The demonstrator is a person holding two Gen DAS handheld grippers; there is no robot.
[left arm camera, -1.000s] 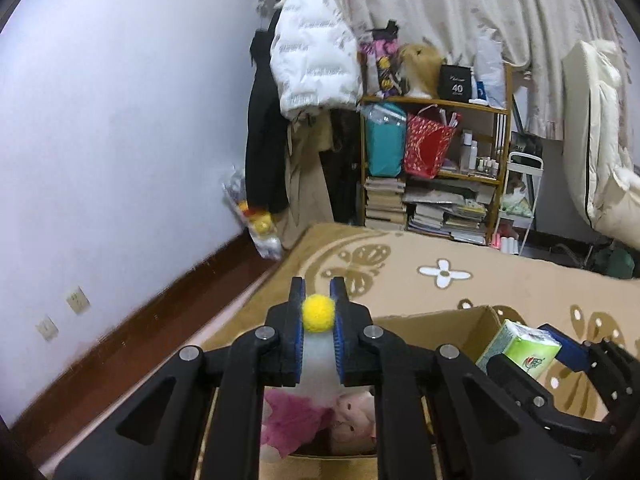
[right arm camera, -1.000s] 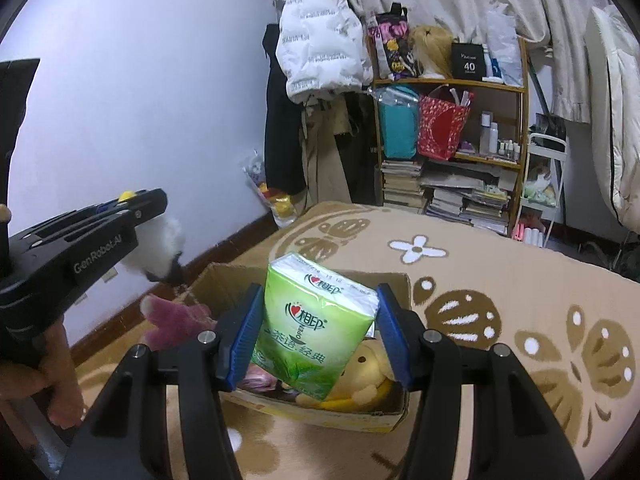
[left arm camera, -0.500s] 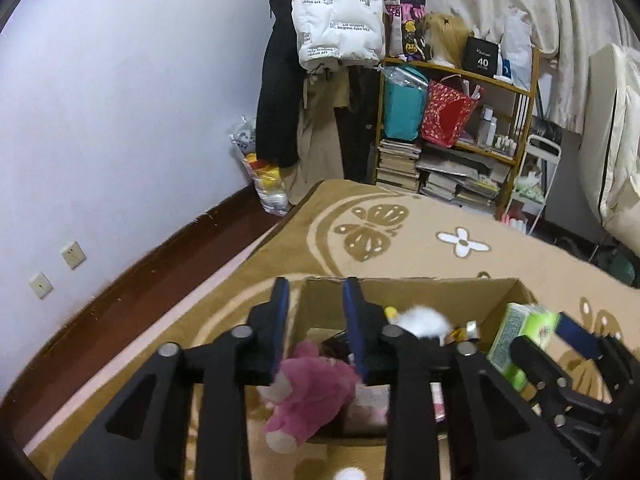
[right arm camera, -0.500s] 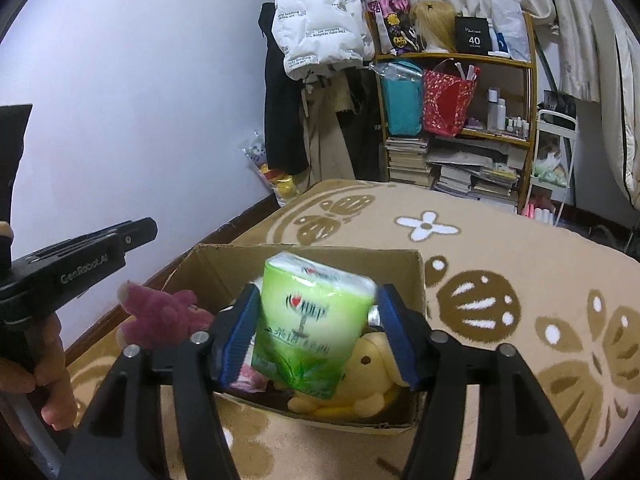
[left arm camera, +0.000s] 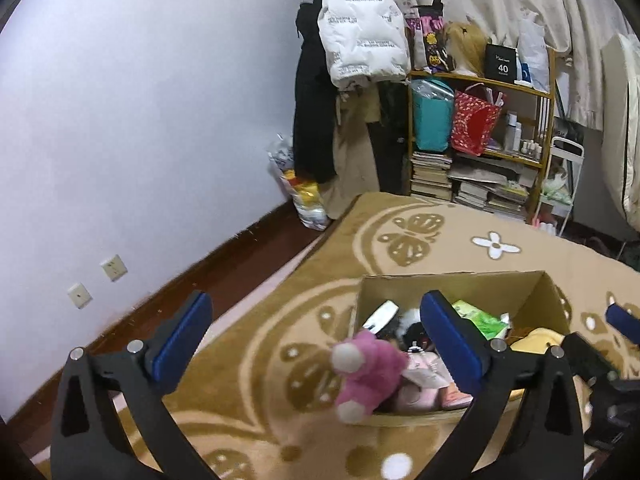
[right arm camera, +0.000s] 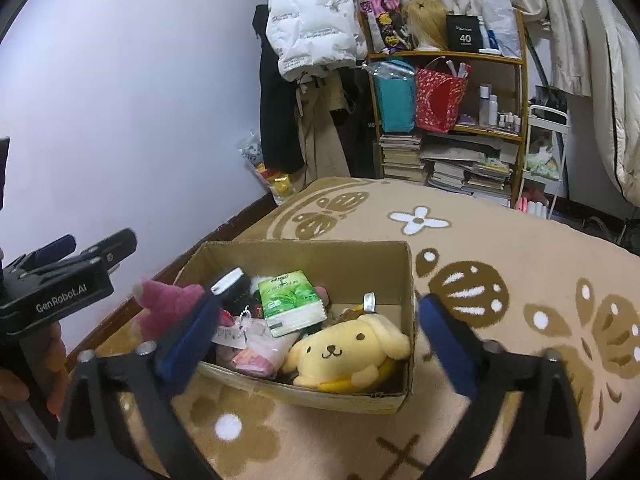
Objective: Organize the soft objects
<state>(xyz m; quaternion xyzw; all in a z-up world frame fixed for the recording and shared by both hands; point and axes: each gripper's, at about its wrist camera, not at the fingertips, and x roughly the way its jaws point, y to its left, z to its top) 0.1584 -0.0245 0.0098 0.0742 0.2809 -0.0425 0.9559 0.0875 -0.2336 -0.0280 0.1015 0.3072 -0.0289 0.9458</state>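
1. My right claw (right arm camera: 316,344) has just sprung apart, empty; my left claw (left arm camera: 316,344) too, nothing between its pads.
2. The tissue pack (right arm camera: 290,300) lies in the cardboard box (right arm camera: 406,280), long axis running 11 to 5 o'clock.
3. The pink plush (left arm camera: 366,372) drapes over the box's 9 o'clock rim; I'd say it still needs tucking in.

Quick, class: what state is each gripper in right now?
Left gripper: jaws have just opened wide, holding nothing.
Right gripper: jaws have just opened wide, empty; green tissue pack lies in the cardboard box.
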